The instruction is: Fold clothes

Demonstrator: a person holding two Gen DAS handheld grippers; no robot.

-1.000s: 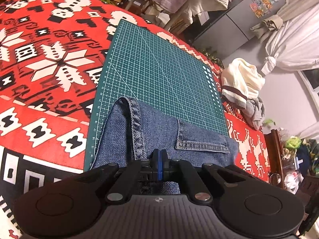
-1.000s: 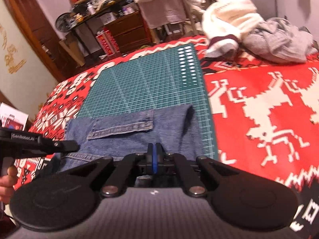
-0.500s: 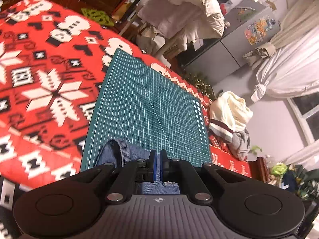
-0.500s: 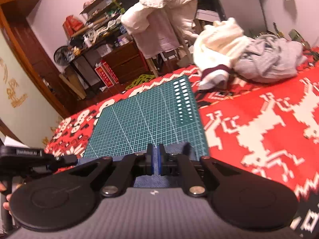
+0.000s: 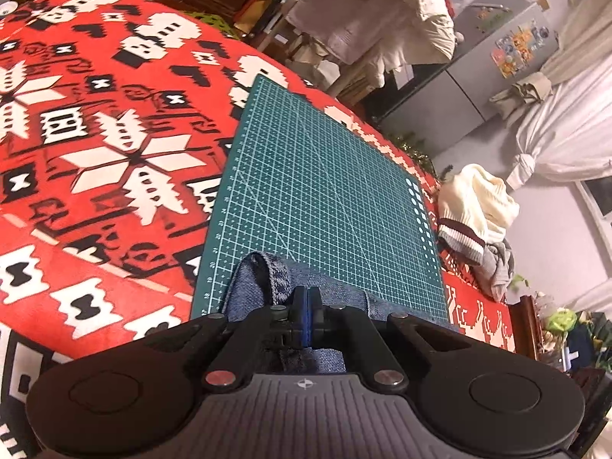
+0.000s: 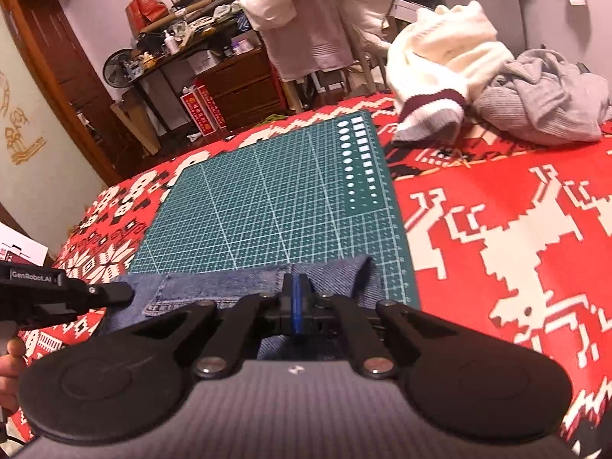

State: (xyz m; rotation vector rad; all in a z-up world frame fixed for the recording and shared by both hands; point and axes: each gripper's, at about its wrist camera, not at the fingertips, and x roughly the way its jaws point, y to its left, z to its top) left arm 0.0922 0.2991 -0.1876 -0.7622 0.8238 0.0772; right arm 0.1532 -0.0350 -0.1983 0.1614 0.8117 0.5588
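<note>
step: mid-fold | left gripper [image 5: 307,315] and right gripper [image 6: 295,308] each clenched, apparently pinching jeans [image 6: 214,287] edge | next: carry the edge evenly over cutting mat [image 6: 275,199]

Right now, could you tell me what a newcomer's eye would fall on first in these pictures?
Most striking is the red patterned blanket under everything, with a green cutting mat lying on it. At the mat's near edge lie blue jeans, with the left tool and right tool each shut on the denim. Beyond the mat's far right corner sits a heap of cream sweater and grey garment.
</note>
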